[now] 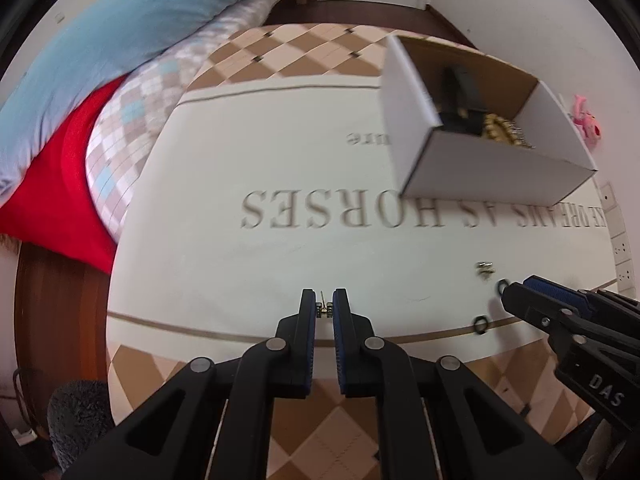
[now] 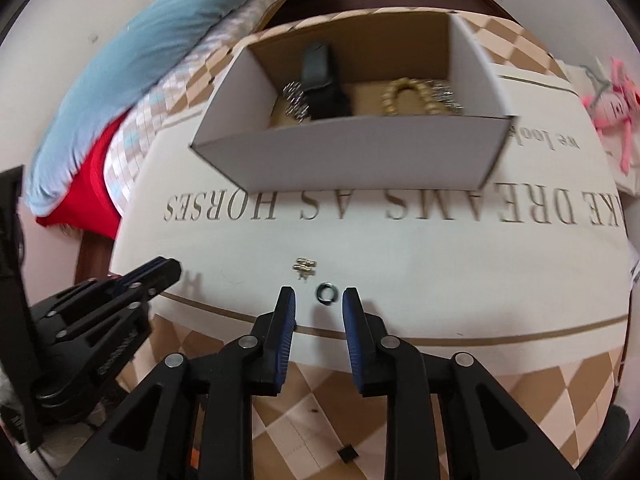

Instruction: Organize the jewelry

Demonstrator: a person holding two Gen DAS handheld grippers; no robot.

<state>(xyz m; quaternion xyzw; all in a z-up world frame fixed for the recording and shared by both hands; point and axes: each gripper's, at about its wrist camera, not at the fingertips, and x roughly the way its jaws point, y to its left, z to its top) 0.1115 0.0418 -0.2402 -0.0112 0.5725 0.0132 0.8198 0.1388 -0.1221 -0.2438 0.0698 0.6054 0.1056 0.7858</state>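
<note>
The left gripper (image 1: 324, 306) pinched a small gold earring (image 1: 324, 309) between its pads, just above the cloth (image 1: 248, 152). The right gripper (image 2: 319, 300) was spread, a black ring (image 2: 327, 290) lying between its tips; a gold stud (image 2: 304, 266) sat just ahead and left of them. A second black ring (image 1: 480, 324) lay beside that gripper. Farther ahead stood the box (image 2: 352, 160), already holding a gold bracelet (image 2: 406, 98) and a black piece (image 2: 322, 80). The step looked like gathering loose items; next, the right should close on the ring, and both should carry their items forward into the box.
</note>
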